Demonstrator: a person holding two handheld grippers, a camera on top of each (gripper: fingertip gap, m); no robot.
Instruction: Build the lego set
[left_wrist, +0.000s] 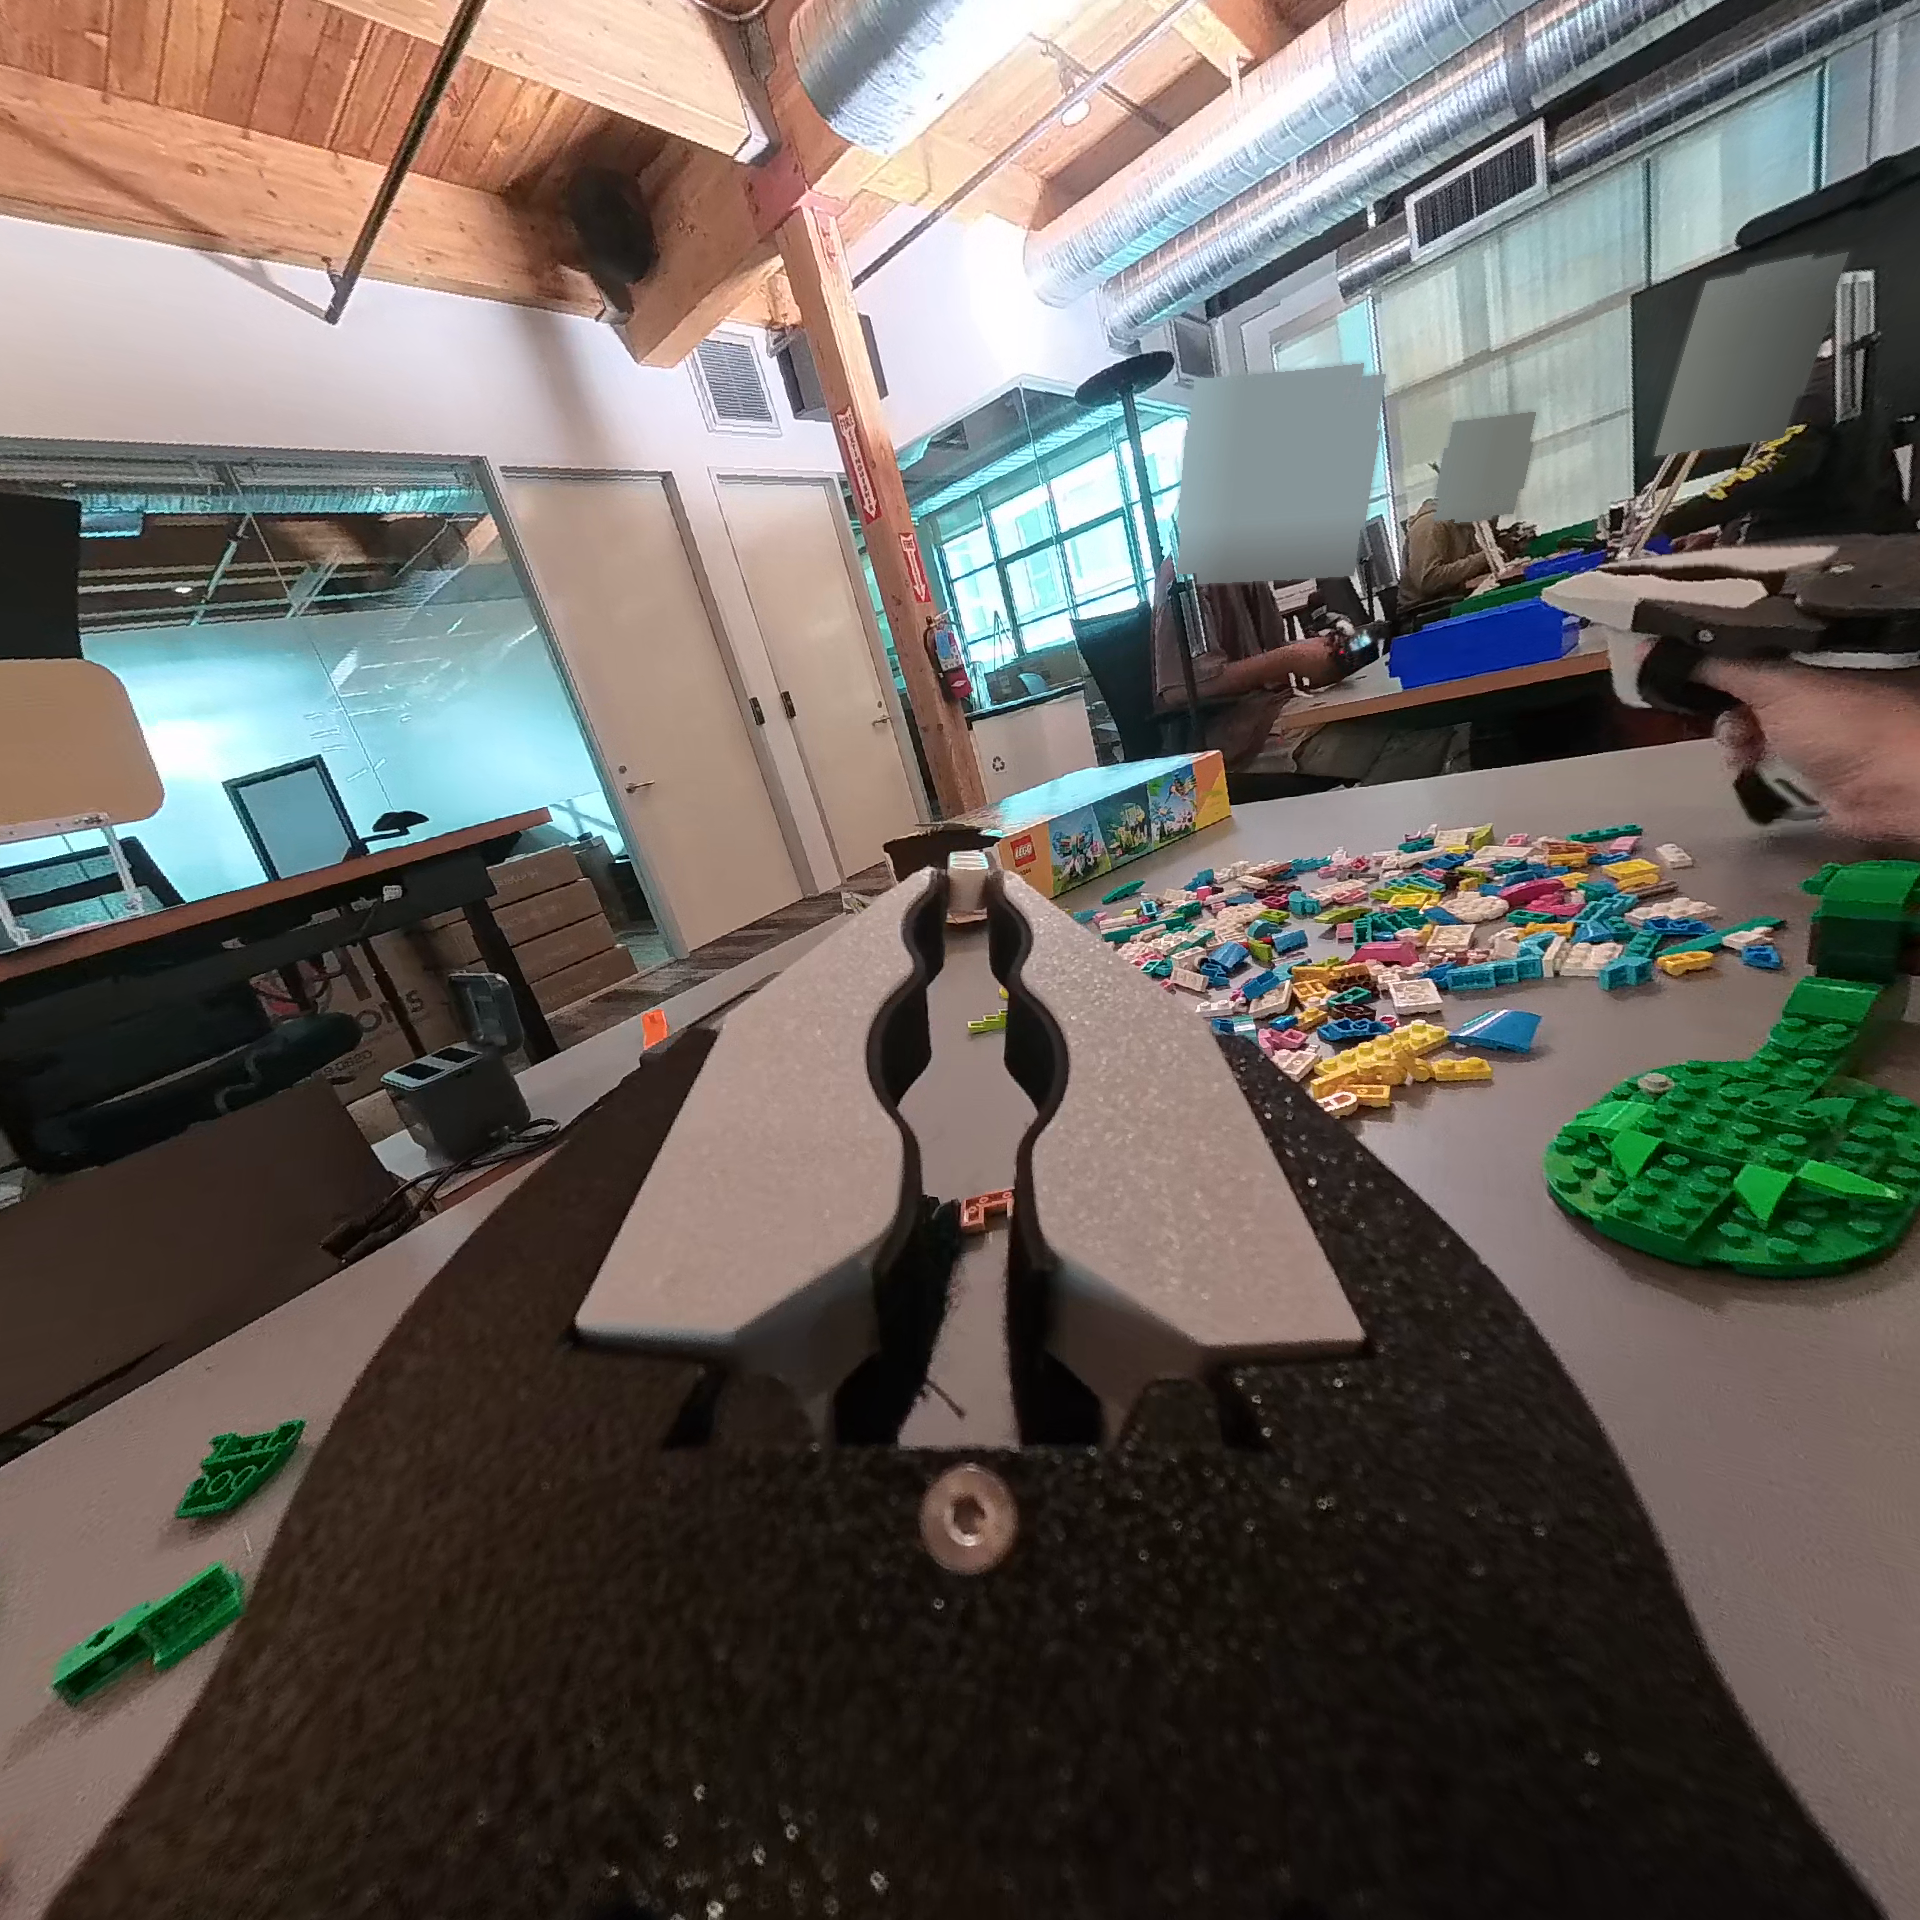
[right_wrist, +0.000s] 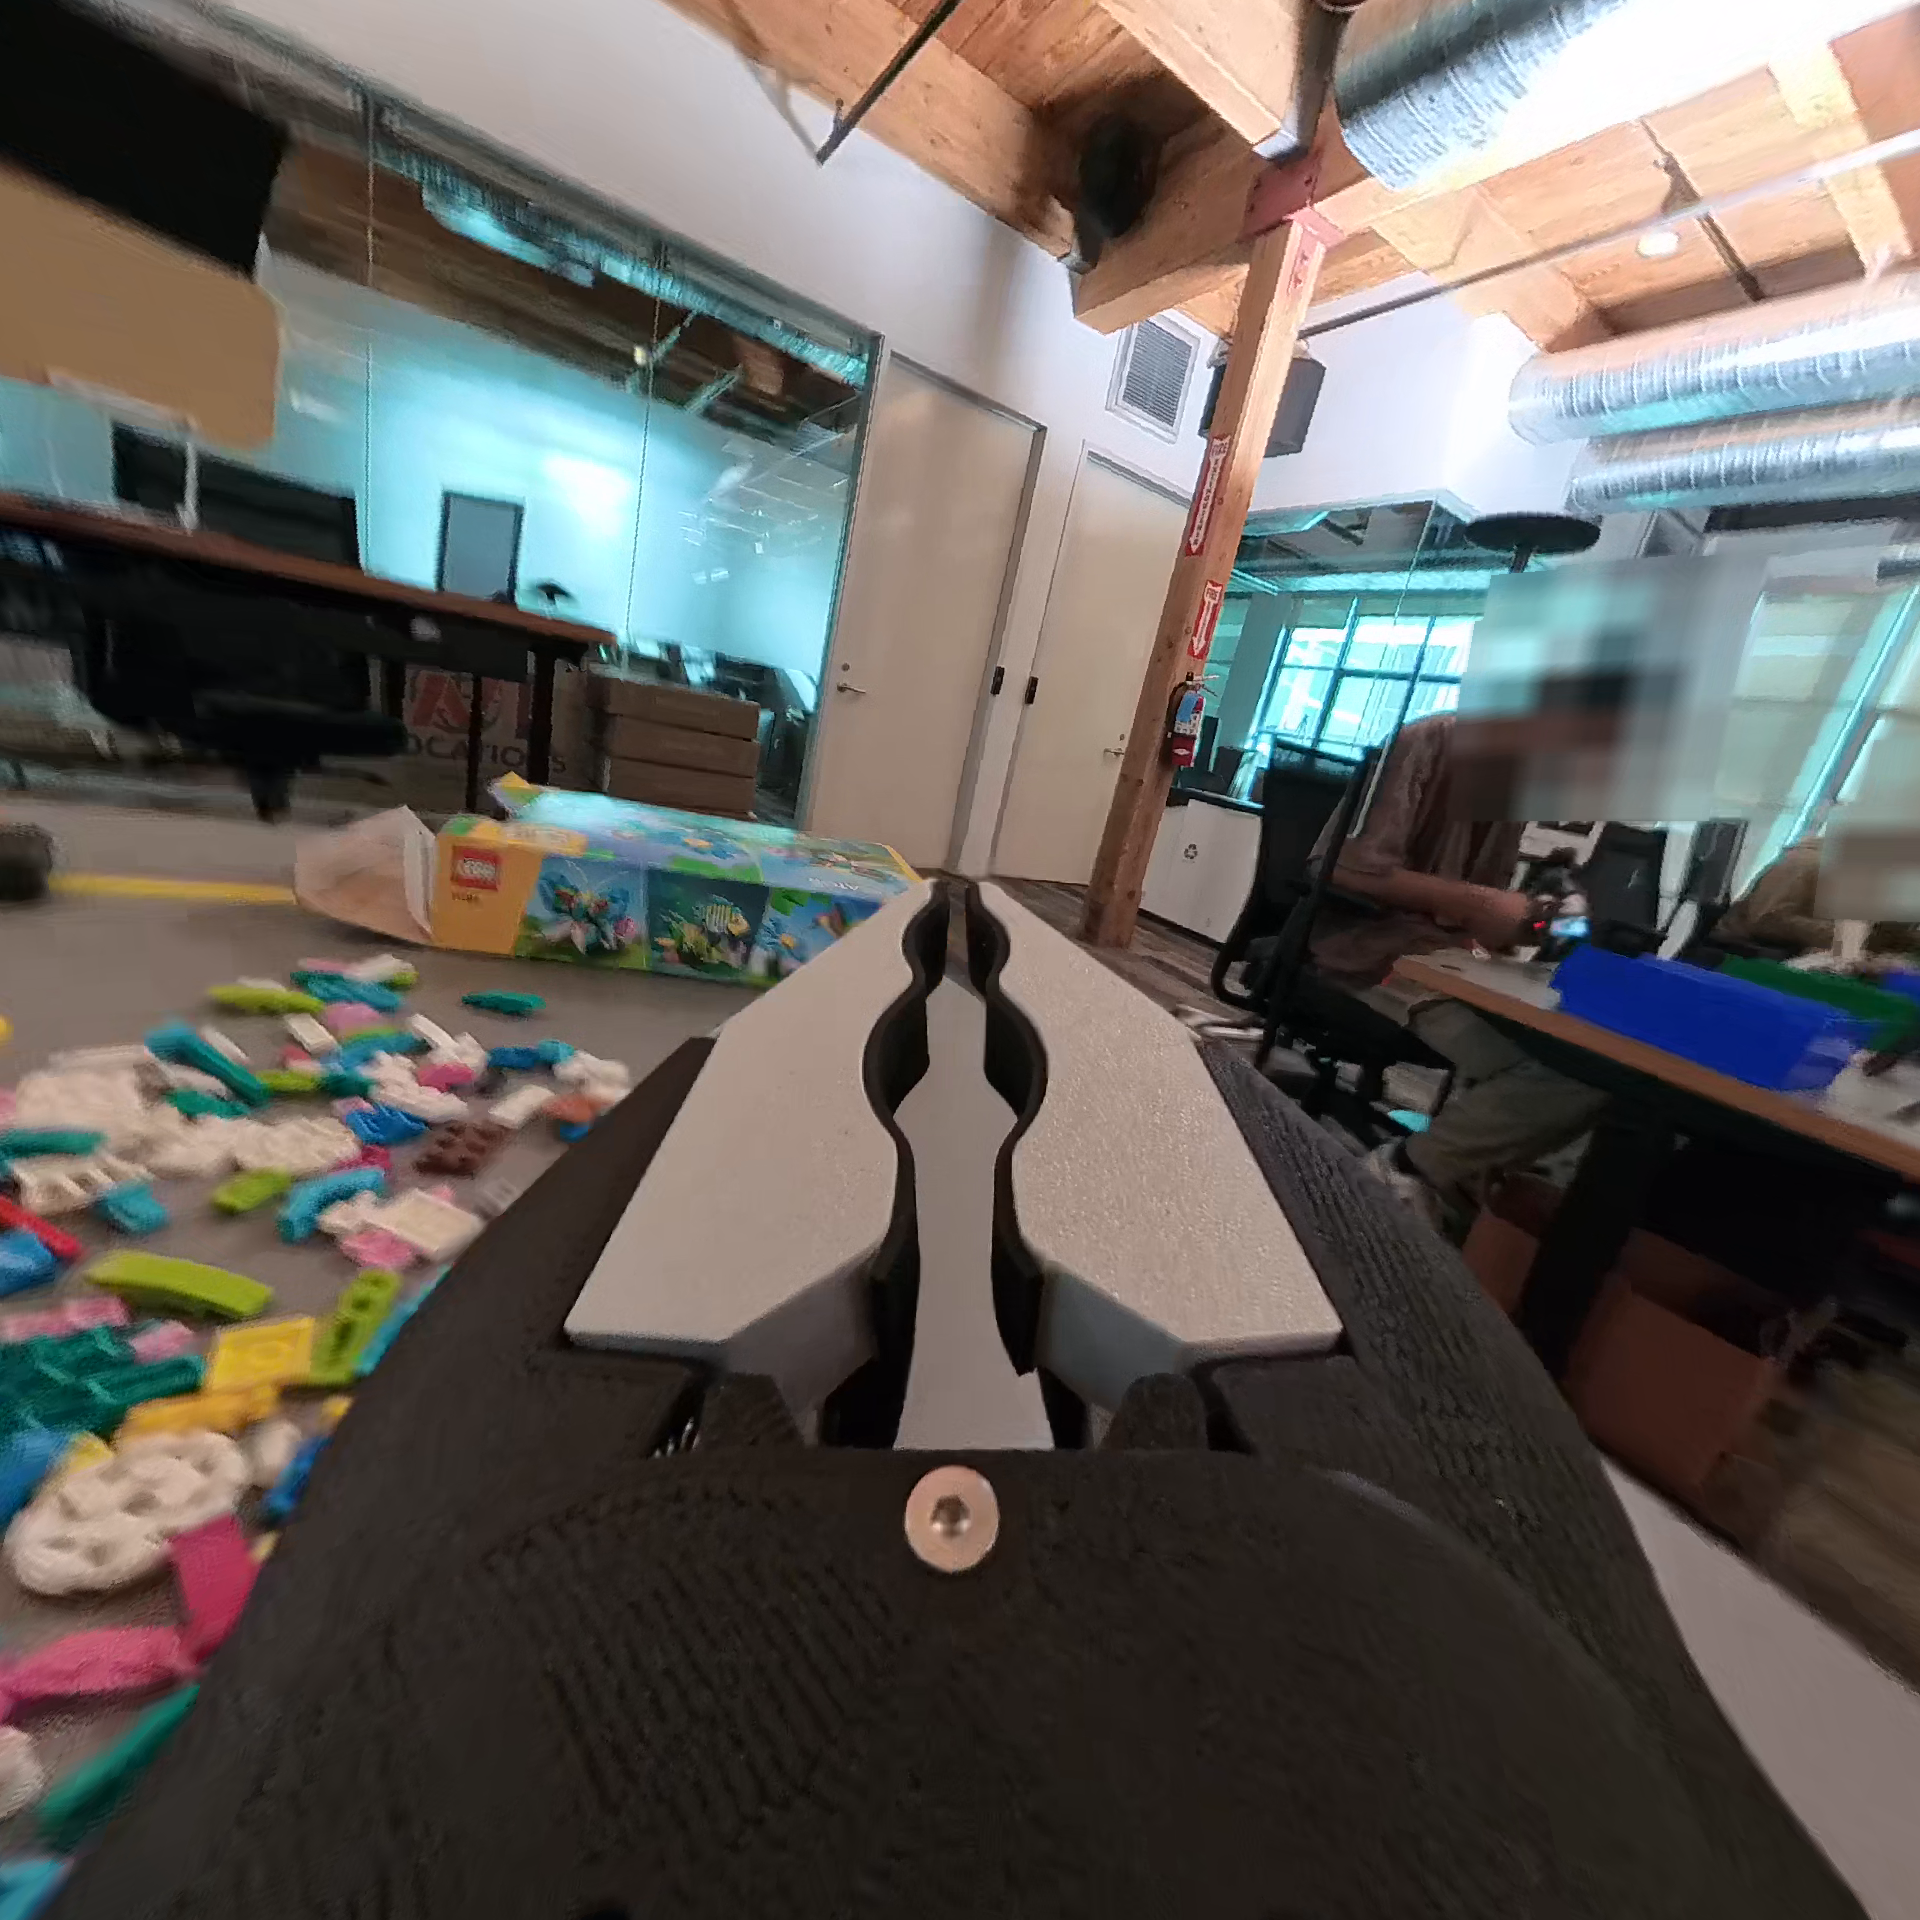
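My left gripper is shut on a small white brick and holds it above the grey table. A pile of loose coloured bricks lies to its right. A green round baseplate build with a green stem stands at the right. My right gripper is shut and empty, raised above the table's right side; it also shows in the left wrist view, held by a hand. The loose bricks lie to its left.
The open set box lies at the table's far edge, also in the right wrist view. Two green pieces lie near the left front. People sit at a desk with blue bins at the right. Measured from the fingertips, the green round baseplate build is 20 cm or so from the left gripper and 35 cm from the right.
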